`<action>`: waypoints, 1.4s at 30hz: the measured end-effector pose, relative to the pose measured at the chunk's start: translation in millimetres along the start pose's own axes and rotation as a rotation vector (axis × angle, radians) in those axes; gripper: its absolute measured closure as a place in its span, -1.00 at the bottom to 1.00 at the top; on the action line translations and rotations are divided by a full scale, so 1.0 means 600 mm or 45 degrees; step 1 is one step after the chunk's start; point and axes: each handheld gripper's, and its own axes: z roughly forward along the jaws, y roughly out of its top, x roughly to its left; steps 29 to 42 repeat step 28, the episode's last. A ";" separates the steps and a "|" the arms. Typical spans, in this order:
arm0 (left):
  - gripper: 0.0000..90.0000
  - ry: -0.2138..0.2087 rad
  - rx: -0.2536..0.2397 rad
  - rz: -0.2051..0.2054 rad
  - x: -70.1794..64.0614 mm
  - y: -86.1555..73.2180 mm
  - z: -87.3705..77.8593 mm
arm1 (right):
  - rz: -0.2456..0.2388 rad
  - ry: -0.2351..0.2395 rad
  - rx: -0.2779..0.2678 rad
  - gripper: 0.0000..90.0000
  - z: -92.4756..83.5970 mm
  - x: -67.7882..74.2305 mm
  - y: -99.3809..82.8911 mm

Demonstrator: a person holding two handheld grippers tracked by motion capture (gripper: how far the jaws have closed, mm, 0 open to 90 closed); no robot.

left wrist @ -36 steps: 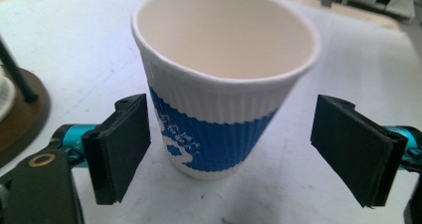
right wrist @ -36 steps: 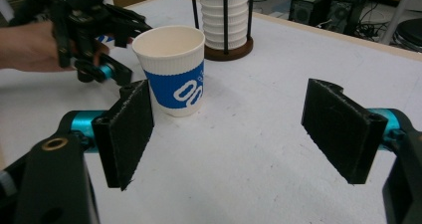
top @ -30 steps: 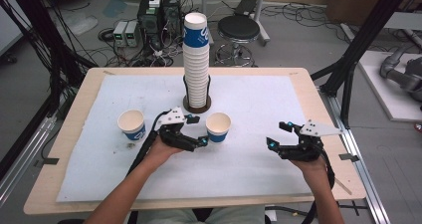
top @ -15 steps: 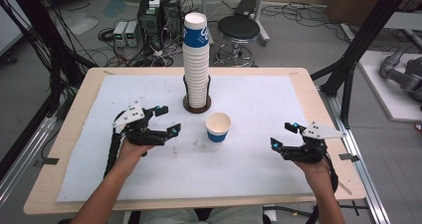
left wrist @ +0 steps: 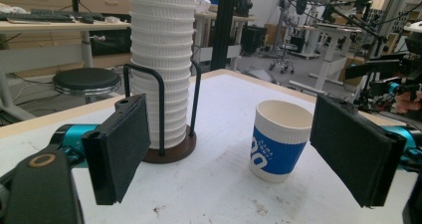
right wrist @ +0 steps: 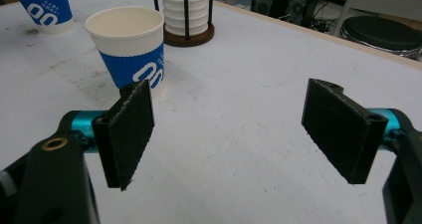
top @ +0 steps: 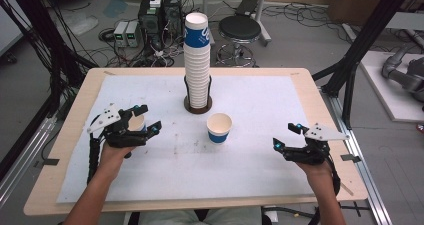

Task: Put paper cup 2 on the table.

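Note:
A tall stack of white paper cups (top: 197, 60) stands in a dark wire holder (top: 198, 105) at the table's middle back. A blue-and-white cup (top: 219, 127) stands upright just in front of it, also seen in the left gripper view (left wrist: 278, 139) and the right gripper view (right wrist: 132, 50). A second cup (top: 136, 121) stands at the left, partly hidden by my left gripper (top: 149, 118), which hovers at it with its jaws open and nothing between them (left wrist: 234, 154). My right gripper (top: 285, 136) rests open at the right, its jaws empty (right wrist: 234, 129).
A white mat (top: 260, 160) covers most of the wooden table (top: 65, 135). The second cup (right wrist: 45, 5) stands far left in the right gripper view. Black frame posts, cables, a stool and computer boxes lie beyond the far edge.
My left gripper has swung left, from beside the middle cup to over the left cup. The right gripper and both cups have stayed put.

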 end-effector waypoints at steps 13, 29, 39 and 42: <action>-0.64 0.016 -0.024 -0.003 0.002 0.000 -0.014 | -0.003 -0.006 -0.022 -0.53 -0.002 0.004 0.003; -0.64 0.013 -0.007 0.012 -0.002 -0.003 -0.007 | 0.003 0.000 -0.030 -0.53 -0.002 -0.002 -0.002; -0.64 0.013 -0.007 0.012 -0.002 -0.003 -0.007 | 0.003 0.000 -0.030 -0.53 -0.002 -0.002 -0.002; -0.64 0.013 -0.007 0.012 -0.002 -0.003 -0.007 | 0.003 0.000 -0.030 -0.53 -0.002 -0.002 -0.002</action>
